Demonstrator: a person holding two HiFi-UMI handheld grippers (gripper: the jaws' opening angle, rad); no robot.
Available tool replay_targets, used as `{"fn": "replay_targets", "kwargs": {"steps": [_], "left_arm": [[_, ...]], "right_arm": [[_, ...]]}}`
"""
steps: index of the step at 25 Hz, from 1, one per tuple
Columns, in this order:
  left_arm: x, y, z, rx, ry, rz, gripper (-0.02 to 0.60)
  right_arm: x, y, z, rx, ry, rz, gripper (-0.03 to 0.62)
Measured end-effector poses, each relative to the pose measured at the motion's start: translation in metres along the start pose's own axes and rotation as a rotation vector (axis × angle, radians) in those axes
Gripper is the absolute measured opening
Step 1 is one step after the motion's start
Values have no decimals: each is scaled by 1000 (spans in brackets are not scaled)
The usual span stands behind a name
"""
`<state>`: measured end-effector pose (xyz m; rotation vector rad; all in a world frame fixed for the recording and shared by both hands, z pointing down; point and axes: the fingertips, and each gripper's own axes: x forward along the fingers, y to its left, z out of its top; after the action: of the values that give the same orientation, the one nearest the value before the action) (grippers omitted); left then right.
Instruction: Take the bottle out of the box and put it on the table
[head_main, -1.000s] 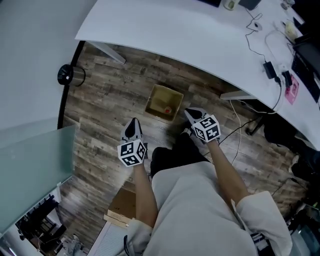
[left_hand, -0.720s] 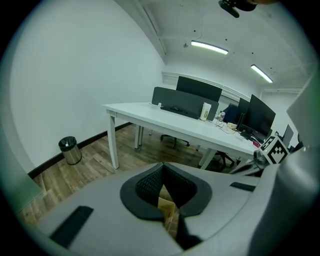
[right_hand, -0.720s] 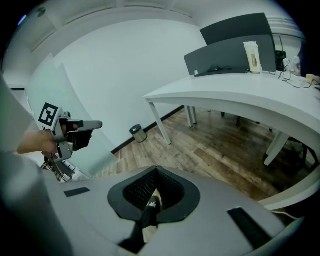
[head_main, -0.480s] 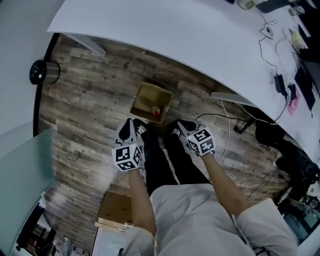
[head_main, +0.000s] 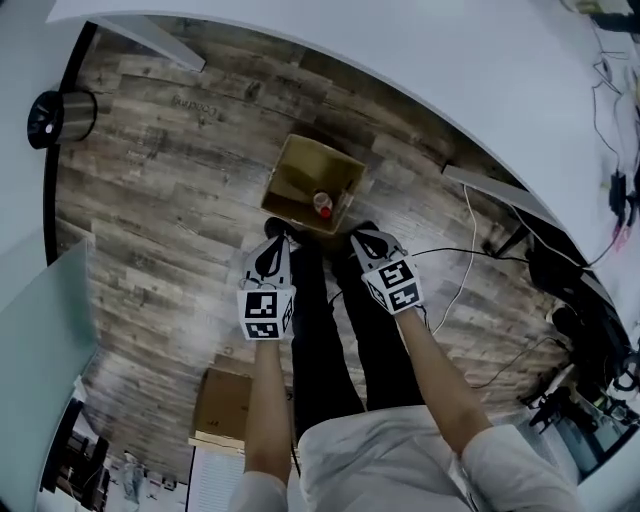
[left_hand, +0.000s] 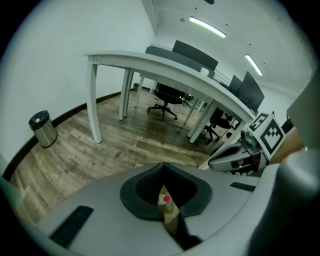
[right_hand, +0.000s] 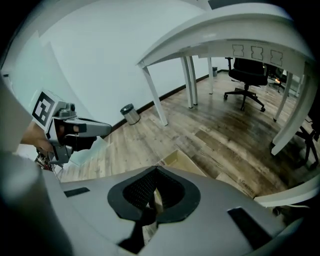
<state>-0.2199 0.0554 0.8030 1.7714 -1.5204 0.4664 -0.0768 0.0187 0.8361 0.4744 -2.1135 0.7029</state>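
An open cardboard box (head_main: 296, 172) stands on the wooden floor, below the white table's (head_main: 480, 70) curved edge. A bottle with a red cap (head_main: 323, 204) stands upright inside it, near the box's near right corner. My left gripper (head_main: 277, 238) hangs just short of the box's near edge, jaws shut and empty. My right gripper (head_main: 358, 238) is beside it, to the right of the bottle, also shut and empty. In the left gripper view the red cap (left_hand: 165, 199) shows through the gap behind the closed tips. The right gripper view shows the box rim (right_hand: 180, 161) ahead.
A steel bin (head_main: 60, 115) stands at the far left by the wall. Flattened cardboard (head_main: 225, 405) lies on the floor behind my left arm. Cables (head_main: 465, 270) trail on the right under the table. The person's dark-trousered legs (head_main: 330, 320) stand between the two arms.
Both grippers have dropped lower and come forward to the box's near edge. The head view has sunk closer to the floor, so the box and bottle look larger.
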Motion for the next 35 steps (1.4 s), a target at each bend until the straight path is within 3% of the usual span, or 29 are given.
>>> {"fn": "replay_targets", "kwargs": {"steps": [3, 6, 12, 22, 35], "left_arm": [[28, -1, -29, 43, 38, -54, 14], [57, 1, -56, 47, 58, -94, 14], [104, 11, -105, 88, 79, -144, 14], [160, 18, -191, 57, 91, -161, 14], [194, 26, -225, 32, 50, -169, 14]], "right_arm": [[31, -14, -19, -34, 24, -39, 38], [63, -23, -35, -133, 76, -84, 40], [127, -26, -77, -246, 148, -85, 48], [208, -45, -142, -293, 196, -54, 181], [268, -46, -183, -501, 338, -21, 241]]}}
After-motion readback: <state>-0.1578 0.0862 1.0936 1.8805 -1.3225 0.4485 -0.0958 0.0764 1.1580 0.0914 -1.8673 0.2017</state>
